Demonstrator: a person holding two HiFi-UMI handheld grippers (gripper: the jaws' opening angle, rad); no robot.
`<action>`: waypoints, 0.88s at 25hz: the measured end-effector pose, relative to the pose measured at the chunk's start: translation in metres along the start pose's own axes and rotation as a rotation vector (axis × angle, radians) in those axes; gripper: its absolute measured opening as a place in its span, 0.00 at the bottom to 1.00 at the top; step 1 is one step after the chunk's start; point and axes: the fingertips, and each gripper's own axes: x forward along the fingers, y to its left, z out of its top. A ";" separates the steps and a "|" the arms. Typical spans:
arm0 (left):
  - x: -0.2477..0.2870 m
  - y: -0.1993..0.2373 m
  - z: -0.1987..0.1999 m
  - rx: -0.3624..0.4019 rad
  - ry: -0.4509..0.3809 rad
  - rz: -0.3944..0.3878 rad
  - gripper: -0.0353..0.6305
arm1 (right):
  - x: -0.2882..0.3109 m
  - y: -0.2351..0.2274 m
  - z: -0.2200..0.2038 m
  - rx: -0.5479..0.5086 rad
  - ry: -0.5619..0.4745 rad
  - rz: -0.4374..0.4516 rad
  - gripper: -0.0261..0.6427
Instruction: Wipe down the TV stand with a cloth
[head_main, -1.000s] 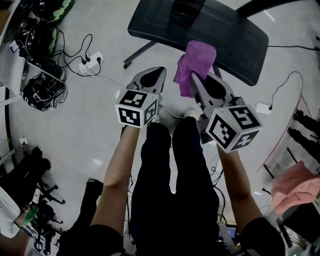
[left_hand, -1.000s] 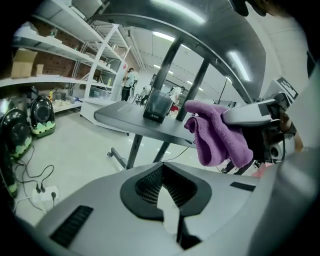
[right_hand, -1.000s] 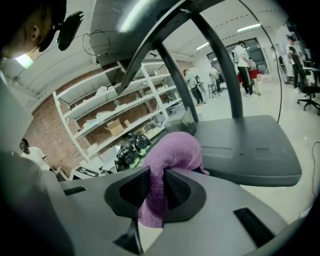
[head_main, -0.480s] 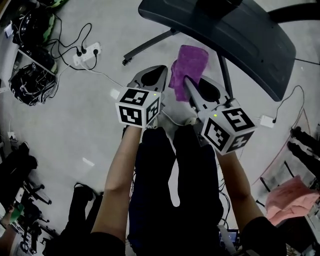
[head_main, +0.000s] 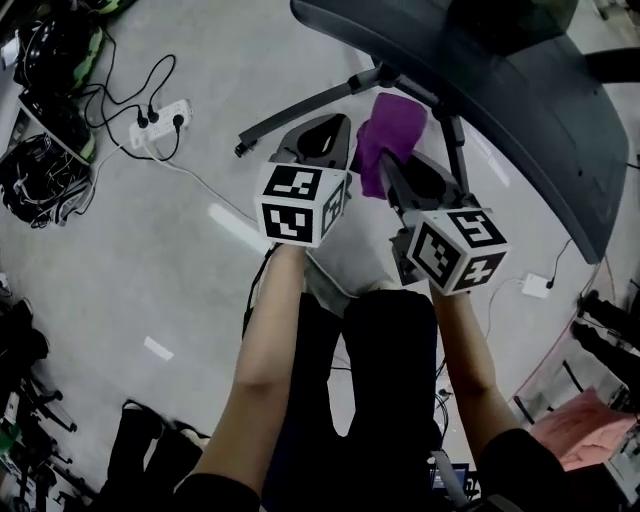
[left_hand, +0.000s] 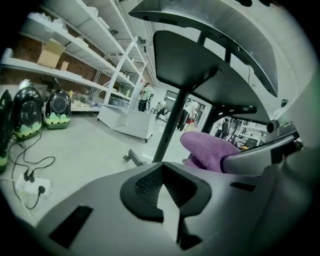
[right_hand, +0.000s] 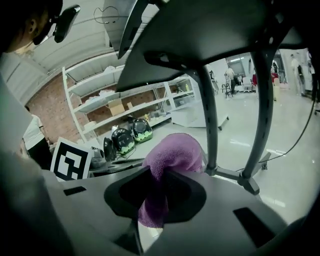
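Nearest: the person's forearms (head_main: 268, 340) run fwd to the two tools. The left gripper (head_main: 335, 125) has its tongs together w/ nothing btwn them; in the left gripper view only floor shows thru the notch under the pads. The right gripper (head_main: 386, 165) has its tongs clamped on the purple cloth (head_main: 392, 125). The cloth bunches up above the tips, and in the right gripper view a tail hangs down btwn the pads. The cloth is in the air, just beside the left gripper's tip.

Just beyond is the TV stand (head_main: 500, 80): a dark shelf, w/ posts (head_main: 456, 150) going down to a base leg (head_main: 300, 105) on the floor. In the head view the cloth sits at the shelf's near edge. Both gripper views look up at the shelf's underside, so the tools are prob. lower than its top. Whether cloth touches shelf: can't tell.

Step, as I judge it: approach, wiping not yet begun. The next move calls for the right gripper to lift the cloth onto the shelf top, press the bunched part flat and sweep across. The pinch must stay firm so the cloth doesn't drag out. The left gripper has no job so far; it could steady the stand.

Farther off: a power strip (head_main: 160, 118) w/ cables on the floor, well apart, and shelving (left_hand: 75, 35) along the wall.
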 end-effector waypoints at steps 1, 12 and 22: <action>0.007 0.004 -0.003 0.031 -0.007 0.008 0.06 | 0.011 -0.006 -0.005 -0.011 -0.006 -0.004 0.16; 0.096 0.010 -0.021 0.106 -0.141 -0.091 0.06 | 0.092 -0.093 -0.022 -0.157 -0.149 -0.084 0.16; 0.104 0.000 0.003 0.031 -0.261 -0.133 0.06 | 0.084 -0.130 0.061 -0.331 -0.299 -0.205 0.16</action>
